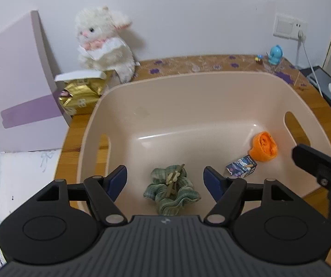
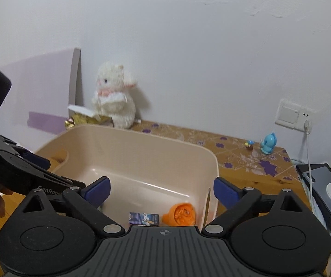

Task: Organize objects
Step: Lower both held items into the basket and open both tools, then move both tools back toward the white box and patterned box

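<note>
A beige plastic basket (image 1: pixel 188 80) stands on a wooden table. Inside it lie a green scrunchie with a small clip (image 1: pixel 171 189), a small blue printed box (image 1: pixel 241 166) and an orange crumpled item (image 1: pixel 264 146). My left gripper (image 1: pixel 165 180) hangs open above the scrunchie, nothing between its blue pads. My right gripper (image 2: pixel 162 190) is open over the basket's (image 2: pixel 142 138) near right side, above the box (image 2: pixel 144 218) and the orange item (image 2: pixel 182 213). The left gripper's body shows at the left of the right wrist view.
A white plush rabbit (image 1: pixel 105 41) sits on a gold packet (image 1: pixel 82 94) at the back left. A blue figurine (image 1: pixel 275 54) and a tiny toy (image 1: pixel 259 58) stand at the table's back right, near a wall socket (image 1: pixel 289 26) with a cable. A purple-white board (image 1: pixel 15 80) leans at left.
</note>
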Demonstrator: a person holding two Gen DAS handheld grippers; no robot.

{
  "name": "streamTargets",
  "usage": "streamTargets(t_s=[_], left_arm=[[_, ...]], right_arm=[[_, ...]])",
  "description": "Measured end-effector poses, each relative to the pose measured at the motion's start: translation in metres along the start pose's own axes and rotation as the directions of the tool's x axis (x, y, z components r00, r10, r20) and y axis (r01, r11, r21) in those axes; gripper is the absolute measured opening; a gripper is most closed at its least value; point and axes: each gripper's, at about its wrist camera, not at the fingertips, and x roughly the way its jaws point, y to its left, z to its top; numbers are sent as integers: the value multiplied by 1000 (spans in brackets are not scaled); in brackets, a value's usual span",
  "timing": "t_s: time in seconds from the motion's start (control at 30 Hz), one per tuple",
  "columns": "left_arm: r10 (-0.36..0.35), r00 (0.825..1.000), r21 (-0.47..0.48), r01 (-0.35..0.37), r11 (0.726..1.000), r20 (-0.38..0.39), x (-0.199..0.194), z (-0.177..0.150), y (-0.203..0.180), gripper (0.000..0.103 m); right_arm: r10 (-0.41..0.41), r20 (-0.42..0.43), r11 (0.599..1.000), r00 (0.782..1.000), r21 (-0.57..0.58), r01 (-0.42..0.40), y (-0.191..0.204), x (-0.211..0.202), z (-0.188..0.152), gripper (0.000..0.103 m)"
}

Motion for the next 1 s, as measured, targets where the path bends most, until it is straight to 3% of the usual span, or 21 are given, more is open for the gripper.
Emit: streamTargets(t_s=[0.47,0.73,1.0], left_arm=[[17,998,-48,-14,999,67,-61,-40,22,77],[6,999,-55,-3,998,52,-73,-81,29,77],[-47,999,-74,45,996,-21,-63,-119,35,77]], right_arm=[[-15,78,1000,997,-22,17,15,-70,-19,103],[-15,5,999,1000,-47,16,18,-78,-46,103],[-21,-60,999,998,-41,18,14,-77,-76,103]])
